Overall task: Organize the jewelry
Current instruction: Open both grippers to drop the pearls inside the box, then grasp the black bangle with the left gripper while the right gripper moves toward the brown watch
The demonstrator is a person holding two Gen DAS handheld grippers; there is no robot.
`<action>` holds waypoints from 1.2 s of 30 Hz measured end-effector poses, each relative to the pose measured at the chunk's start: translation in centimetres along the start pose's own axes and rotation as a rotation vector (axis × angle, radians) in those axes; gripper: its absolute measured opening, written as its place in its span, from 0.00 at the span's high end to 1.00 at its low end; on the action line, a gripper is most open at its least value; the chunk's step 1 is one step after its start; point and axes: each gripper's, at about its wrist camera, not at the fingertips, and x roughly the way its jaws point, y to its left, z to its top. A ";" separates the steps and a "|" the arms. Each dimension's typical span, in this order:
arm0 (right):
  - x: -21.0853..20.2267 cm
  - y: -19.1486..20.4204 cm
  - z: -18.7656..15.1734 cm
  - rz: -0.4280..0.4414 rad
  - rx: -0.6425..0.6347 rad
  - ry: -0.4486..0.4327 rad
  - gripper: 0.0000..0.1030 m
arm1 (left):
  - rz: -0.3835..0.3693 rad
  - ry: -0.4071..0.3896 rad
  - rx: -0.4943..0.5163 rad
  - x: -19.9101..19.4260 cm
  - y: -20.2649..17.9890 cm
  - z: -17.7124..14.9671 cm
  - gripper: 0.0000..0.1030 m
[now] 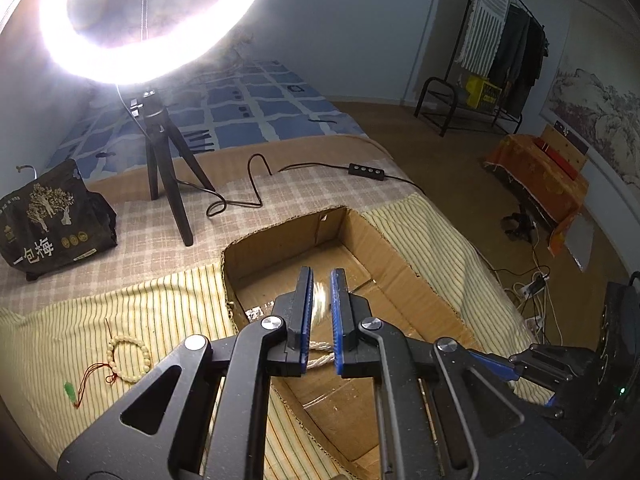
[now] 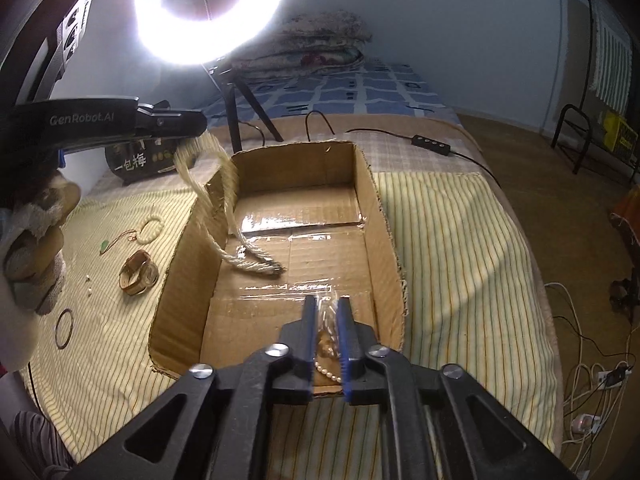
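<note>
a twisted cream necklace [image 2: 240,240] is gripped over the cardboard box [image 2: 376,200] by the left gripper [image 1: 320,300]; a pearl strand [image 2: 328,372] lies between the right gripper [image 2: 326,320]'s slightly parted jaws; a bead bracelet [image 1: 129,354] and a watch [image 2: 138,274] are left near the bed's left edge.

L gripper [image 2: 188,136] dangles rope necklace [image 2: 240,240] into cardboard box [image 2: 384,216].

We see the cardboard box [image 2: 372,200] on the striped cloth [image 2: 460,240], with the rope necklace [image 2: 256,258] and the bagged pearl strand [image 2: 328,372] in it. Left of the box lie the bead bracelet [image 2: 153,225], the watch [image 2: 138,274] and a ring [image 2: 64,328]. Behind stands the ring light [image 2: 212,12].
</note>
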 end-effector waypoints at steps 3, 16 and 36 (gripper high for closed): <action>-0.5 0.8 -0.1 -0.004 -0.019 -0.021 0.43 | -0.003 0.006 -0.001 -0.2 0.1 0.2 0.56; -2.9 3.5 0.3 -0.078 -0.064 -0.088 0.00 | 0.034 -0.033 0.001 -3.4 0.9 0.1 0.36; -7.6 7.5 0.4 -0.066 -0.075 -0.164 0.00 | 0.207 -0.140 0.005 -15.9 8.5 -3.1 0.36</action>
